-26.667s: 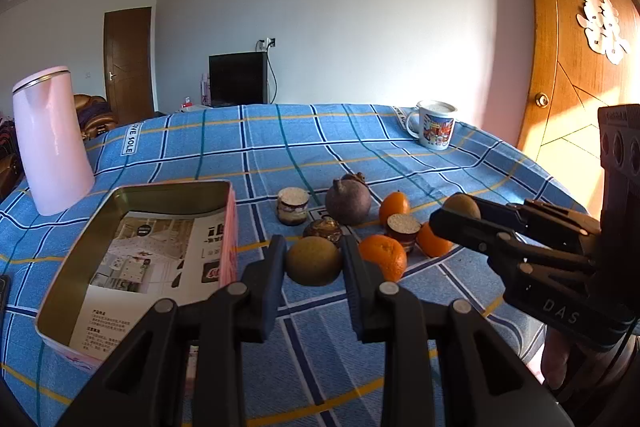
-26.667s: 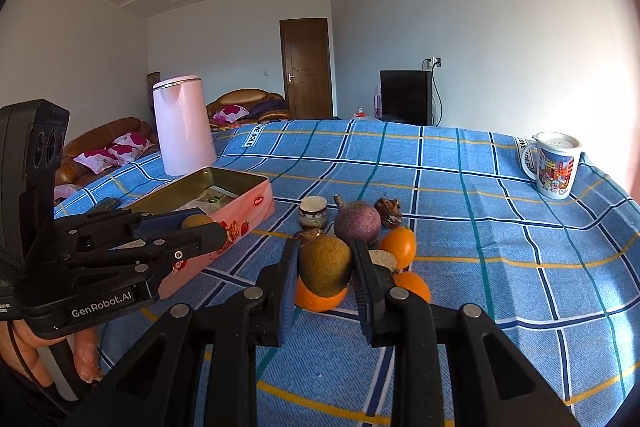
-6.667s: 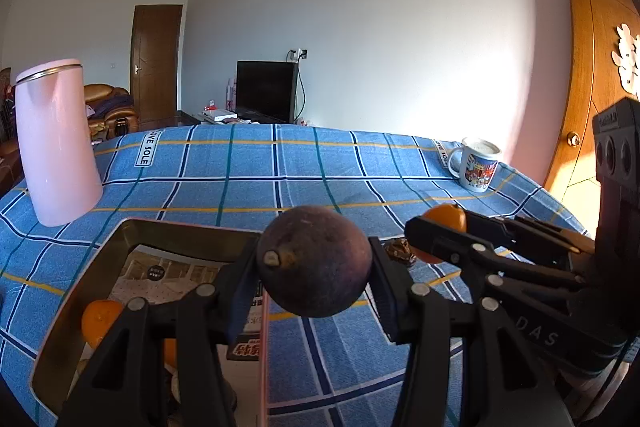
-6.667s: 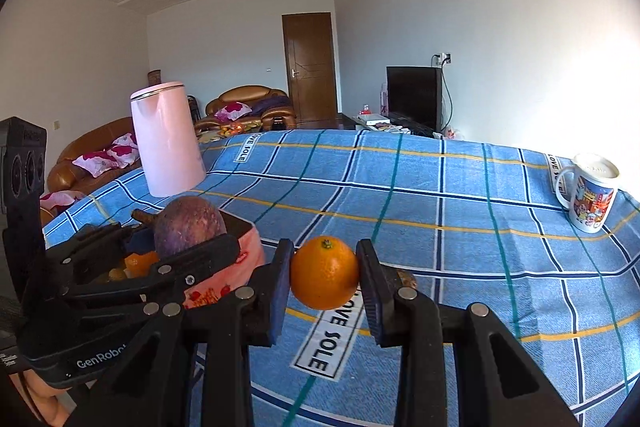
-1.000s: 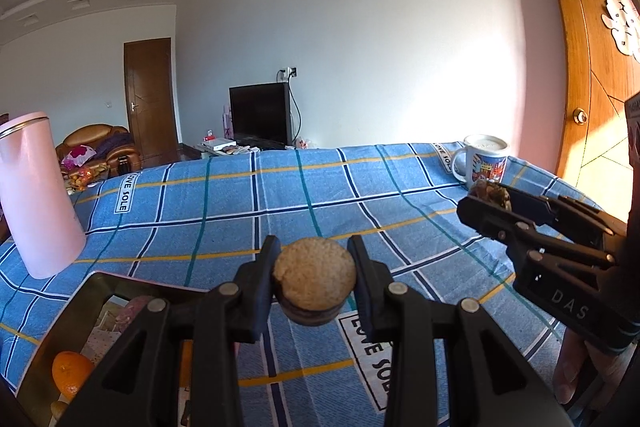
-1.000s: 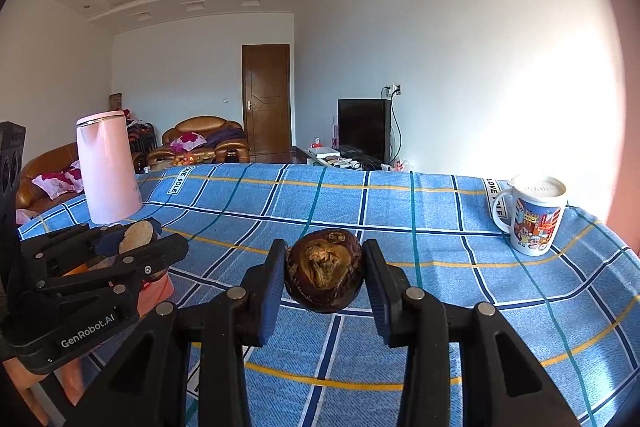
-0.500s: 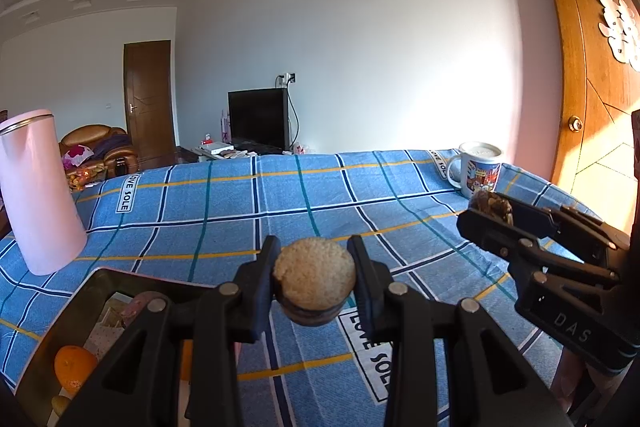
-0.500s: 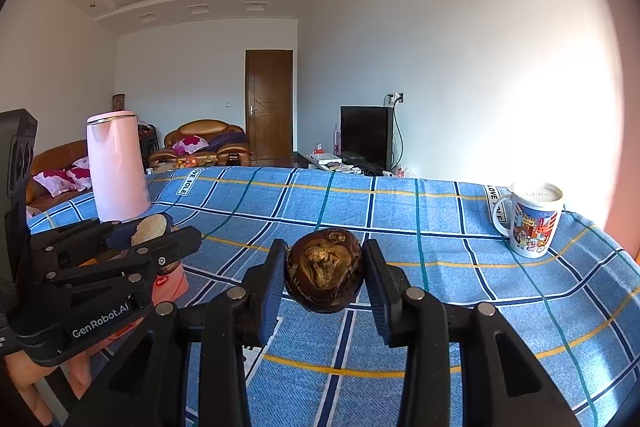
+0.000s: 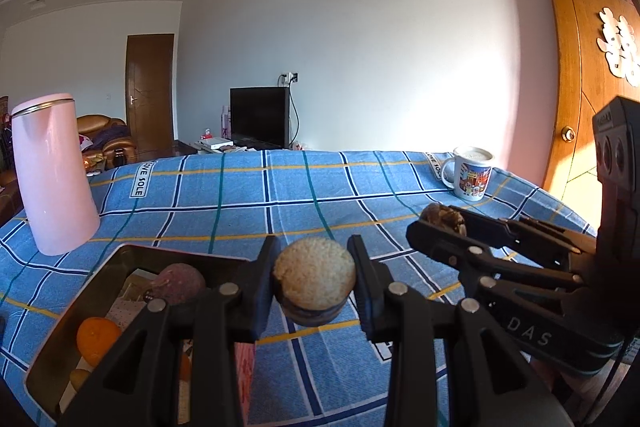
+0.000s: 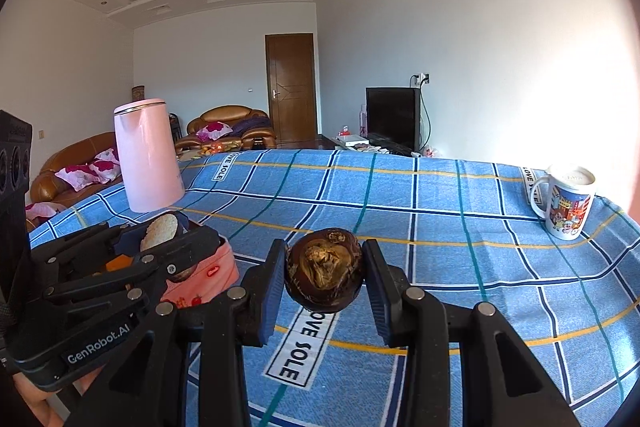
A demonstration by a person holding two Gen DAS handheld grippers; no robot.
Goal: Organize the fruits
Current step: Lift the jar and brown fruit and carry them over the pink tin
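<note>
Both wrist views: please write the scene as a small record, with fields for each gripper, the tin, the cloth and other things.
left gripper: shut on a round dark piece with a pale grainy top
right gripper: shut on a dark brown wrinkled round fruit
pink metal tin: holds an orange and a purple round fruit
blue checked tablecloth: no loose fruit in view
other things: tall pink jug; printed white mug

Bare blue cloth (image 10: 440, 227) ahead; pink jug (image 10: 146, 155) far left, mug (image 10: 566, 203) far right.
</note>
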